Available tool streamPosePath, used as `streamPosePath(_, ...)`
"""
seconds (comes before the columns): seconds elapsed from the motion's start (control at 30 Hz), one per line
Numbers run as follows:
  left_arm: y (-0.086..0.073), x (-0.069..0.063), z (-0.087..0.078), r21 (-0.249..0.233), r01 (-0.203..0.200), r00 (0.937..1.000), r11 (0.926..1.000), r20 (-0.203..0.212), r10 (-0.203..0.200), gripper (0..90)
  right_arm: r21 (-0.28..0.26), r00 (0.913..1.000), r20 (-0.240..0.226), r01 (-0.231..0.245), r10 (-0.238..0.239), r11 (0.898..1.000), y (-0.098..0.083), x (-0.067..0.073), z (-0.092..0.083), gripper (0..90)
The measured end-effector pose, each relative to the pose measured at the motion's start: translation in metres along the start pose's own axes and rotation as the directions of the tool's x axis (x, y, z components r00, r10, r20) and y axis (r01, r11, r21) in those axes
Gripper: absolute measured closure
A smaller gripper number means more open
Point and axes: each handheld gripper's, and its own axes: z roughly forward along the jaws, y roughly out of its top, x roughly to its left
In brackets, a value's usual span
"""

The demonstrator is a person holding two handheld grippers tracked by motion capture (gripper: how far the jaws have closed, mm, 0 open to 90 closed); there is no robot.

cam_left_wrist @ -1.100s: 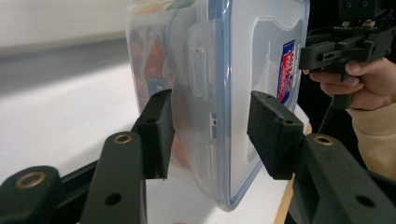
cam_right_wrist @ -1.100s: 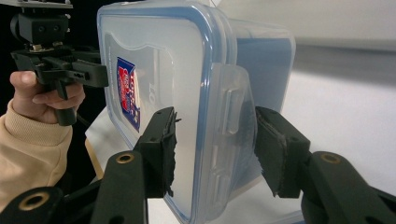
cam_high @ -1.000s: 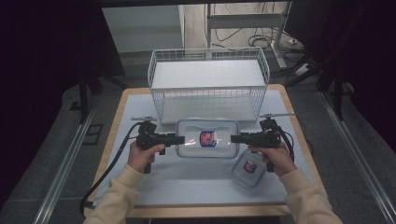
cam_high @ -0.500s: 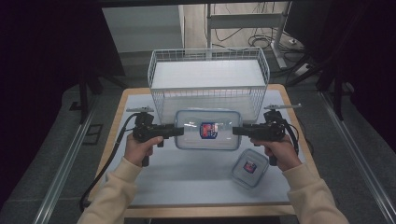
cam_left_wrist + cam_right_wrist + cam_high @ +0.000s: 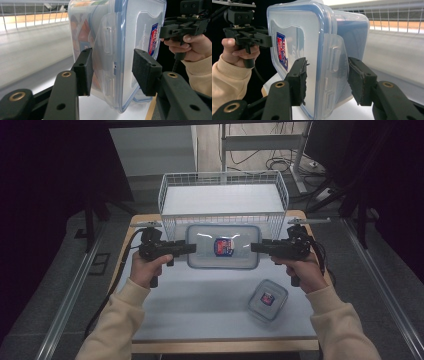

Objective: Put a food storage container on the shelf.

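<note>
Left gripper (image 5: 189, 248) is in at the nine o'clock end of the big clear container (image 5: 223, 246), and look at its own view: the two black pads (image 5: 85, 71) sit either side of the container's side latch (image 5: 107, 50), one pad against the tub wall, the other with a sliver of gap off the lid face, so whether it is truly clamped I cannot tell. Right gripper (image 5: 256, 248) comes in at the three o'clock end, mirror image, and its own view tells a similar story: the jaws straddle the end latch (image 5: 334, 60) and the blue-rimmed lid, the lid-side pad touching, the other pad just off, so the grip there cannot be called either. Between the two tools the container hangs level, lid up, red and blue label (image 5: 223, 246) on top, right in front of the white wire basket (image 5: 223, 200), which stands at twelve o'clock on the table (image 5: 200, 305). Down at five o'clock from the big box, a smaller lidded container (image 5: 268, 299) lies on the white mat, tilted a touch, well apart from both grippers. The person's cream sleeves (image 5: 120, 320) come in from six o'clock.
</note>
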Motion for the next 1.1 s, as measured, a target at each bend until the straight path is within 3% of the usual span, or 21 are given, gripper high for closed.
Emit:
streamPosePath(0.37,0.03,-0.001,-0.003,-0.022,-0.033,0.9994,0.9992,-0.005,0.033,53.1,-0.028,0.9995,0.003,0.032,-0.032,0.999,0.029,0.001,-0.004,51.0)
streamPosePath(1.1,0.082,0.016,-0.001,-0.038,-0.038,0.9993,0.9985,-0.003,0.038,53.1,-0.058,0.9988,0.008,0.048,-0.048,0.997,0.082,-0.01,0.001,51.1)
